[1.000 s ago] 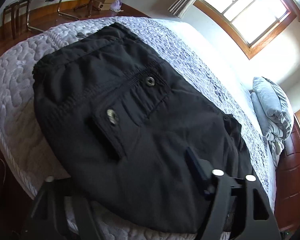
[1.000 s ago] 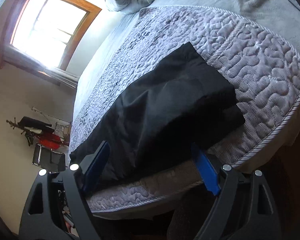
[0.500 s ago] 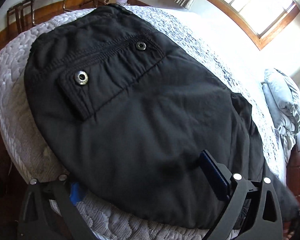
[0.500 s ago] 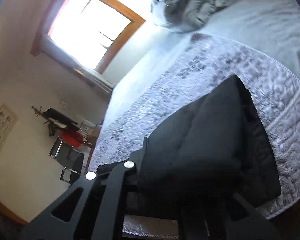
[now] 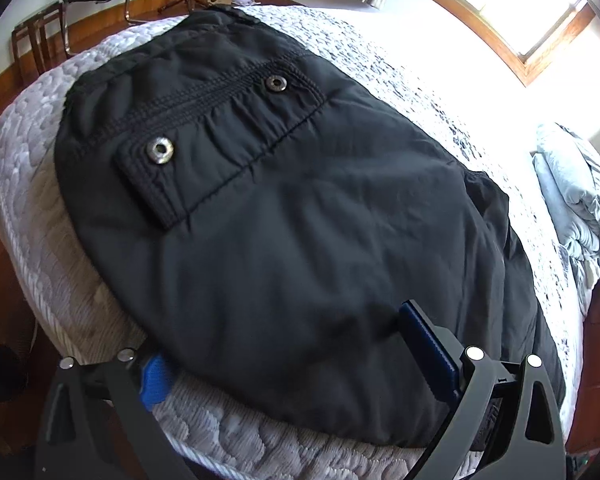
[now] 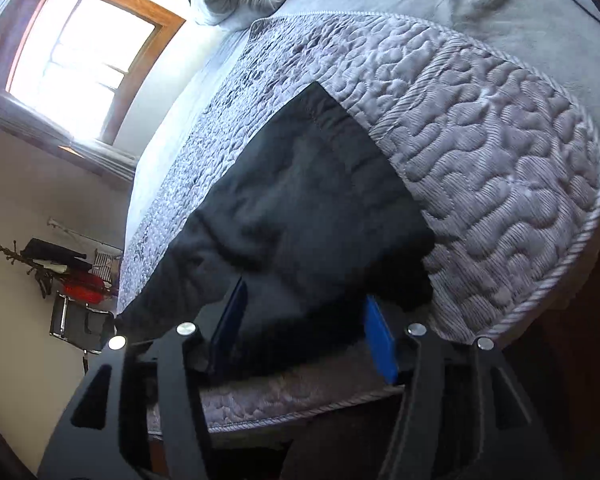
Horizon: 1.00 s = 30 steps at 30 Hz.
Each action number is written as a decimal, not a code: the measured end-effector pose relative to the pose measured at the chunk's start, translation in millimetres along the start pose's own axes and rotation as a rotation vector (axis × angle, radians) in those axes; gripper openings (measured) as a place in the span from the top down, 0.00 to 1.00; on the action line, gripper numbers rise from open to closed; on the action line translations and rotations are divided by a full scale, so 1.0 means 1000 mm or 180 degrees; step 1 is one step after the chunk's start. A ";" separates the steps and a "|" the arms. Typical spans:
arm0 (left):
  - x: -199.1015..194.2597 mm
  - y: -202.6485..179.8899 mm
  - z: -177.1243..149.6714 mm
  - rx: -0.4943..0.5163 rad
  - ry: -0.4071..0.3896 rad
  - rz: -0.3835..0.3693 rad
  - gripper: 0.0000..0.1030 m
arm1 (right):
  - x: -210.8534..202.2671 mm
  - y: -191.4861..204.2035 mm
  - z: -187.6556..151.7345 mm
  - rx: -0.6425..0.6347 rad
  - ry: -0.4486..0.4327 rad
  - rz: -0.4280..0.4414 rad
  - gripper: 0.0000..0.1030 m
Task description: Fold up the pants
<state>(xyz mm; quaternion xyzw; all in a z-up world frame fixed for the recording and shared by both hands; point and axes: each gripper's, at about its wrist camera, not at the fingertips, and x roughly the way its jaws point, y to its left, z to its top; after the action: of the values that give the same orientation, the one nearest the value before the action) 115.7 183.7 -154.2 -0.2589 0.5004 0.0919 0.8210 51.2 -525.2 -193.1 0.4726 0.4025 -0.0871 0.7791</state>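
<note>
Half a second ago the right wrist view was tipped up toward the window and one finger was hidden; now it is turned back down, and both blue pads are seen. The left view has hardly changed.

The black pants are laid folded on the quilted mattress, right at its near edge. Their long side runs across, from the left gripper to the right gripper. The pocket flap with two metal snaps is seen ahead of the left fingers.

The left fingers are spread wide apart, with the pants' near edge between them. The right fingers are also held apart, and dark cloth lies between them.
</note>
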 end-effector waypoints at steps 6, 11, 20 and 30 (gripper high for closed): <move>-0.001 -0.002 -0.007 -0.0043 -0.0062 0.0064 0.04 | -0.001 -0.025 0.009 0.0436 0.0109 0.0293 0.72; 0.001 -0.008 -0.008 -0.0098 -0.0019 0.0024 0.04 | -0.001 -0.016 0.010 0.0369 0.0109 0.0349 0.97; 0.011 -0.011 0.000 -0.0092 0.0049 0.0084 0.04 | 0.002 -0.032 0.003 0.0338 0.0342 0.0078 0.83; 0.000 -0.010 -0.017 -0.0017 0.0175 0.0001 0.04 | -0.027 -0.058 -0.018 0.0748 0.0179 0.0456 0.42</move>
<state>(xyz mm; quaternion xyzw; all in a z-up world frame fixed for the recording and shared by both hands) 107.0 166.3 -157.3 -0.2634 0.5226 0.0862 0.8063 -6.1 -548.7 -216.6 0.5904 0.3764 -0.0645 0.7110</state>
